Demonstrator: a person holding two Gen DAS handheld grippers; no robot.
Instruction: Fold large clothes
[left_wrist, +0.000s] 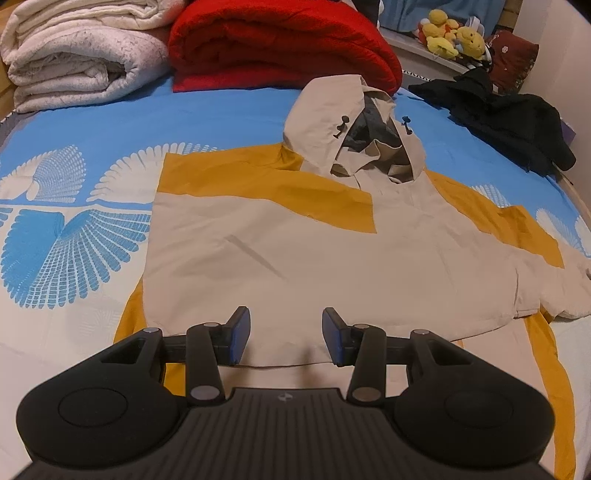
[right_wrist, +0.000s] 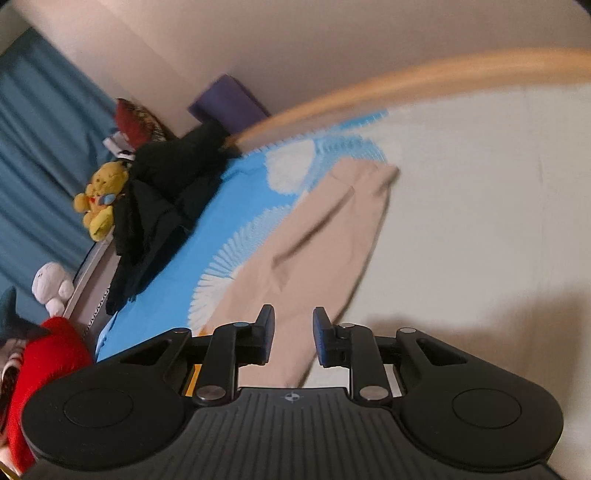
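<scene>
Nearest, the left gripper (left_wrist: 286, 336) hovers over the hem of the beige-and-mustard hooded jacket (left_wrist: 295, 240), jaws parted with nothing between them. That jacket lies spread flat on the blue patterned bed (left_wrist: 221, 118). Over its sleeve (right_wrist: 314, 236), the right gripper (right_wrist: 293, 336) has narrower jaws, also empty.

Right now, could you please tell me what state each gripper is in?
Left gripper: open, empty, above the jacket.
Right gripper: open, empty, over the sleeve.
</scene>
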